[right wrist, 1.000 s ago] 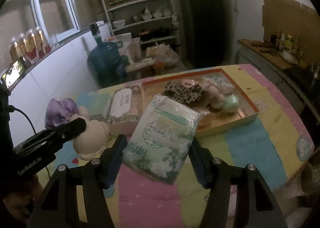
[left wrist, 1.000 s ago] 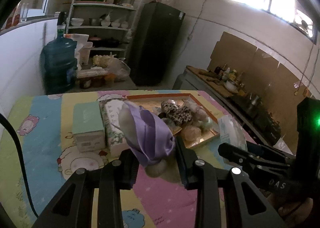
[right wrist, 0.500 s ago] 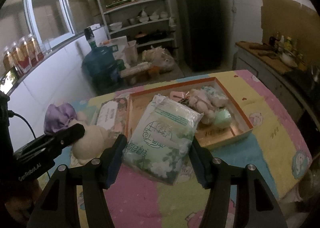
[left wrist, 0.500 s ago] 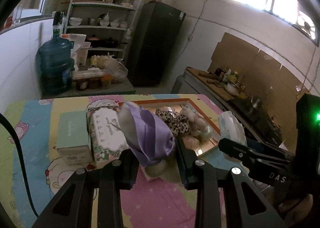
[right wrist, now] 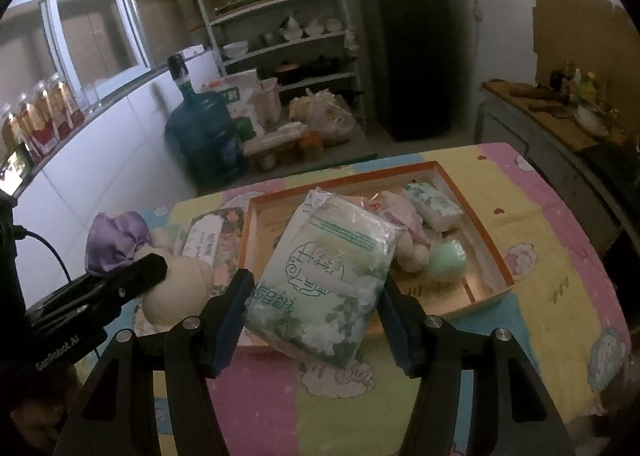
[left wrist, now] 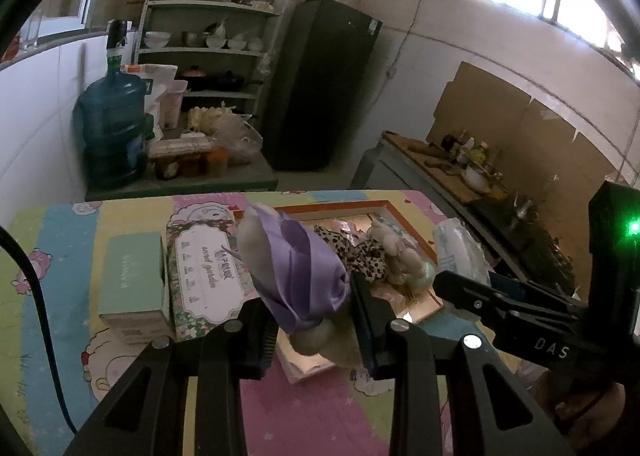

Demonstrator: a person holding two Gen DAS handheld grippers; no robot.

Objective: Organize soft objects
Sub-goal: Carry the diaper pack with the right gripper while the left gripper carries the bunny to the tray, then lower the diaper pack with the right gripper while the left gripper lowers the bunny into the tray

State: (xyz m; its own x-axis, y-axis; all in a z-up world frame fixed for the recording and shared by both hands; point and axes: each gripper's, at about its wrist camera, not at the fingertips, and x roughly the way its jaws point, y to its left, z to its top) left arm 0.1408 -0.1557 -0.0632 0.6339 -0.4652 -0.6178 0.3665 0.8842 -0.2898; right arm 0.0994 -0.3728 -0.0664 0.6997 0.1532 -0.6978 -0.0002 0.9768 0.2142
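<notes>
left gripper (left wrist: 312, 320) clamps plush toy (left wrist: 296, 276) above table, near orange tray (right wrist: 476, 232) | right gripper (right wrist: 314, 320) squeezes tissue pack (right wrist: 324, 272) over tray's near edge | both light, squashy; pack's film looks slippery, best held mid-body

We count two tools: left (left wrist: 312, 320), right (right wrist: 316, 320). One plush toy with a purple satin wrap (left wrist: 296, 276); one tissue pack (right wrist: 328, 276) held, a second tissue pack (right wrist: 434, 205) in the one orange-rimmed tray (right wrist: 494, 256). Two boxes on the desk (right wrist: 560, 276): mint box (left wrist: 130, 280), floral box (left wrist: 202, 276). One green ball (right wrist: 446, 260). One leopard-print piece (left wrist: 352, 252).
</notes>
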